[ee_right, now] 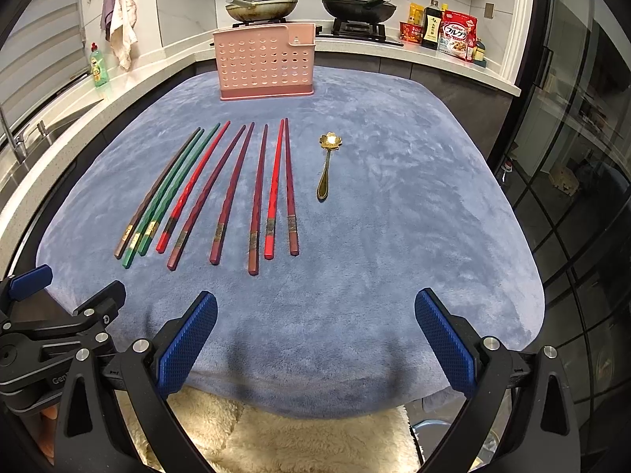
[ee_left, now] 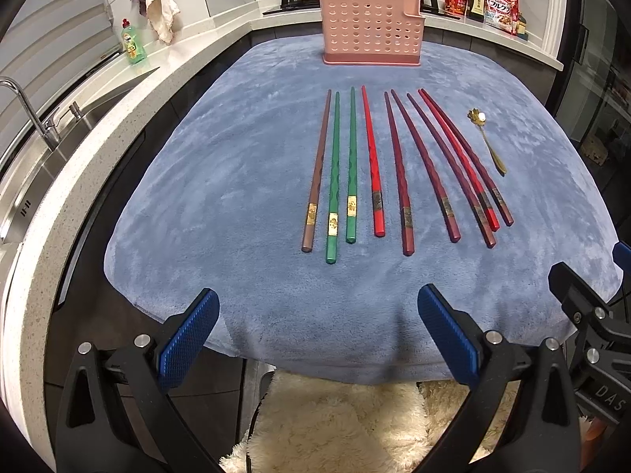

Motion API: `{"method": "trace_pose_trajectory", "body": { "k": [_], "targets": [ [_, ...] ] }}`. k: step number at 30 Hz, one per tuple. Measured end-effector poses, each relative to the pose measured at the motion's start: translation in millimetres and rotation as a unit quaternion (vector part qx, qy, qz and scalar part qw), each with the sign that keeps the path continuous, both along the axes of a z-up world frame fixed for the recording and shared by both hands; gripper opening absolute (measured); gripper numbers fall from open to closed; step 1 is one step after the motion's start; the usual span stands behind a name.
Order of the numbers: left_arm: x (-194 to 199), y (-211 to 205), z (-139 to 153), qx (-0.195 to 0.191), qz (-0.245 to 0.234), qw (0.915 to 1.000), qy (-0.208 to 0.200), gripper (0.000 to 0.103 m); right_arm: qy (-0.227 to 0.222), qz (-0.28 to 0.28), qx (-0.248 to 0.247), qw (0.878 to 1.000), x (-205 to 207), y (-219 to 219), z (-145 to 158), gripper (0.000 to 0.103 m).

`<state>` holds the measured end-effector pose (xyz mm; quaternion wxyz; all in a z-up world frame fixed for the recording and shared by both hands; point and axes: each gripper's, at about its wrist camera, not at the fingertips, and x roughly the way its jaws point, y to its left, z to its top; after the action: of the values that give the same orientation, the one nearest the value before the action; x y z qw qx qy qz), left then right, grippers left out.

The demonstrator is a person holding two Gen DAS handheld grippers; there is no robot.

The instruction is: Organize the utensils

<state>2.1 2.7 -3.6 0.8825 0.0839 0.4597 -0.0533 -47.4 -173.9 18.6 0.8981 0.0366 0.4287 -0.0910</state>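
We see a blue cloth (ee_left: 244, 165) spread over the surface, and on it a row of nine chopsticks (ee_left: 394, 169) lying side by side, tips pointing away from us: one brown, two green, the rest red and dark red. Two of the red ones at the right end of the row overlap. Just right of the row, apart from it, lies a small gold spoon (ee_right: 327, 165) with a flower-shaped bowl. Beyond them a pink holder (ee_left: 370, 27) with round holes stands upright at the far edge of the cloth. Nothing lies between us and the chopsticks. Behind are two lidded pans (ee_right: 260, 6) on a stove, food packets (ee_right: 453, 35), a green soap bottle (ee_left: 134, 43) and a sink (ee_left: 35, 165).

Our left claw (ee_left: 315, 335) hangs wide open near the cloth's front edge, holding nothing. Our right claw (ee_right: 315, 335) is likewise spread wide and empty.
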Motion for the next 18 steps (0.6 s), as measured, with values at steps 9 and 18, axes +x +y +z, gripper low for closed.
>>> {"method": "trace_pose_trajectory", "body": {
  "k": [9,18],
  "targets": [
    [-0.6,0.8,0.1,0.001,0.003,1.0,-0.001,0.096,0.002,0.0,-0.001,1.0,0.3,1.9,-2.6,0.096],
    [-0.6,1.6,0.1,0.002,0.003,1.0,-0.001,0.096,0.004,0.001,0.0,1.0,1.9,1.9,-3.4,0.096]
  ]
}}
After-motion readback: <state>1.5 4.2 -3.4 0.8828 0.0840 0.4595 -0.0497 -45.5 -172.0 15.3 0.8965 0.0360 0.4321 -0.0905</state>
